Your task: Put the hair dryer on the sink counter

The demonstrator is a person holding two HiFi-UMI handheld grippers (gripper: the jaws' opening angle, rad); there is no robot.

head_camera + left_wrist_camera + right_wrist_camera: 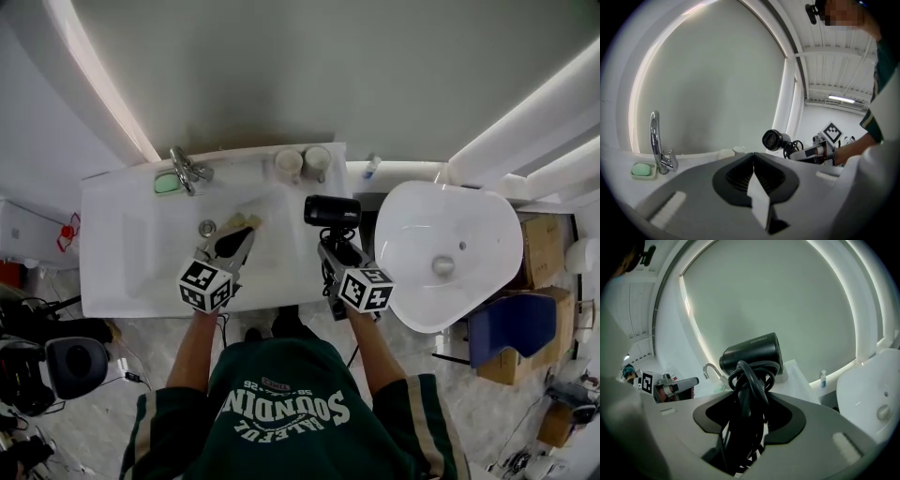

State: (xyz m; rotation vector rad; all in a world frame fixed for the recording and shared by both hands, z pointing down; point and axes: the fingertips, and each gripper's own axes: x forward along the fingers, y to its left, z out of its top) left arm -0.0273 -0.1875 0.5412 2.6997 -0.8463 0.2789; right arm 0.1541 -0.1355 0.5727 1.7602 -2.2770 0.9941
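Note:
The black hair dryer [331,212] has its cord wound round the handle. My right gripper [337,251] is shut on that handle and holds it over the right end of the white sink counter [122,244]. In the right gripper view the dryer [752,352] stands up between the jaws of my right gripper [750,404], barrel on top. From the left gripper view the dryer [774,139] hangs clear above the counter. My left gripper [230,242] sits over the basin, its jaws [753,161] shut with nothing between them.
A chrome faucet [185,169] and green soap [167,184] sit at the counter's back left. Two cups [289,162] stand at the back, near the dryer. A white toilet [450,244] is to the right. A small bottle [370,167] stands on the ledge behind it.

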